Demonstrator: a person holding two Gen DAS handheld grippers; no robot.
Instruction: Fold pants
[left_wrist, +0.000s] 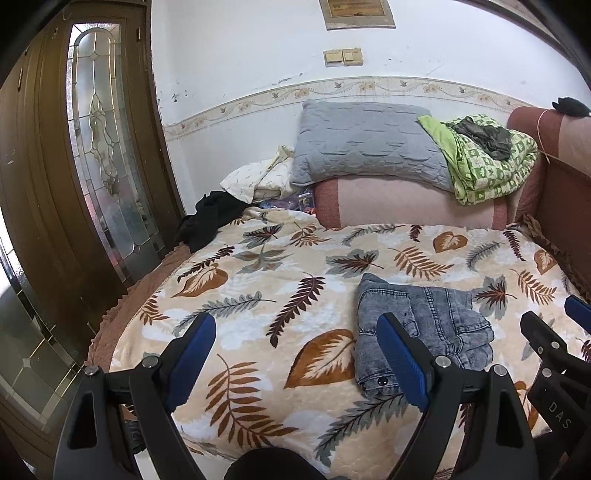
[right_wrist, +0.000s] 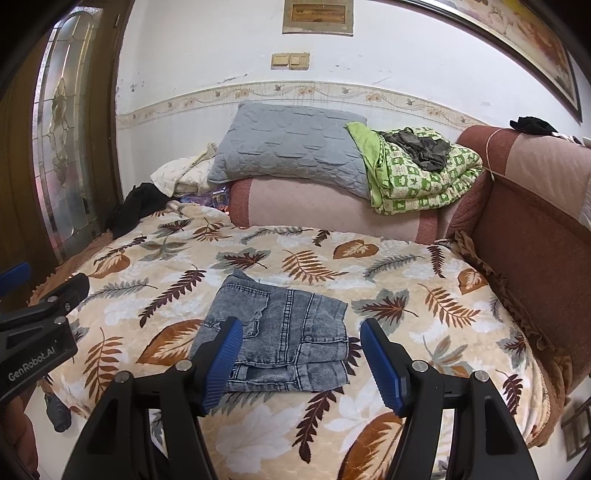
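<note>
Pants (right_wrist: 275, 328): folded denim bundle on leaf-print blanket (right_wrist: 406, 295) | left gripper (left_wrist: 295, 350): jaws apart, empty | right gripper (right_wrist: 301, 354): jaws apart, empty, above pants.

From the left wrist I lose the near corner of the folded pants (left_wrist: 424, 325) behind my left gripper's (left_wrist: 299, 365) inner finger, and the right gripper (left_wrist: 561, 332) is cut off by the picture's right edge, so I see only one finger and part of its body. From the right wrist the pants' (right_wrist: 280, 332) near left edge sits behind the blue pad. The framed picture (left_wrist: 360, 13) on the wall is cropped at the top, too blurred to read. The small colourful clutter (right_wrist: 216, 199) beside the pink bolster (right_wrist: 325, 206) is too small to name, possibly packaging. The grey pillow (right_wrist: 284, 151) covers part of the bolster's top.
</note>
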